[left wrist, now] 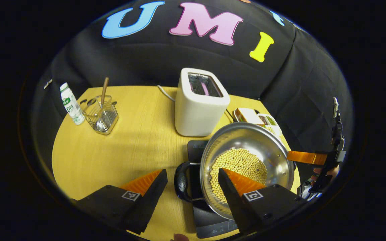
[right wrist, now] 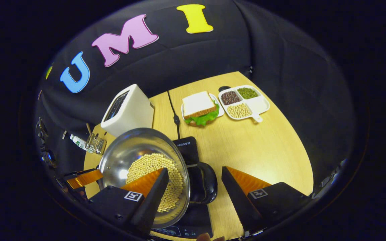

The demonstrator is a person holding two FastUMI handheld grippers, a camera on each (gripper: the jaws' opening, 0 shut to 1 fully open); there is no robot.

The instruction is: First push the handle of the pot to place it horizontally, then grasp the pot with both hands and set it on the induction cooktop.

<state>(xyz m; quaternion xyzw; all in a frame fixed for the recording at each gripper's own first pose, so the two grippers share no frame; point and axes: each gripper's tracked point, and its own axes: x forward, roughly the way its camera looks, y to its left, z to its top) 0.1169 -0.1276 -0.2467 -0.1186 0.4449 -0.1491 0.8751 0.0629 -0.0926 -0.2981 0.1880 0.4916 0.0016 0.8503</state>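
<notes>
A steel pot point(left wrist: 246, 144) with pale soybeans in it sits over the black induction cooktop point(left wrist: 196, 147) near the table's front edge. In the left gripper view my left gripper point(left wrist: 193, 172) is open. The pot's black loop handle point(left wrist: 181, 182) lies between its fingers, and one finger reaches over the pot's rim. In the right gripper view my right gripper point(right wrist: 195, 170) is also open, straddling the opposite black handle point(right wrist: 208, 182) of the pot point(right wrist: 129, 155) above the cooktop point(right wrist: 188, 147). Neither gripper presses on a handle. The right gripper point(left wrist: 307, 157) also shows beyond the pot, held by a hand point(left wrist: 327, 172).
A white toaster point(left wrist: 199, 103) stands just behind the cooktop, its cable point(right wrist: 174, 113) trailing back. A bottle point(left wrist: 72, 105) and a wire basket point(left wrist: 102, 115) with a spoon sit far left. A sandwich plate point(right wrist: 201, 107) and a divided bean dish point(right wrist: 245, 102) lie at the back right.
</notes>
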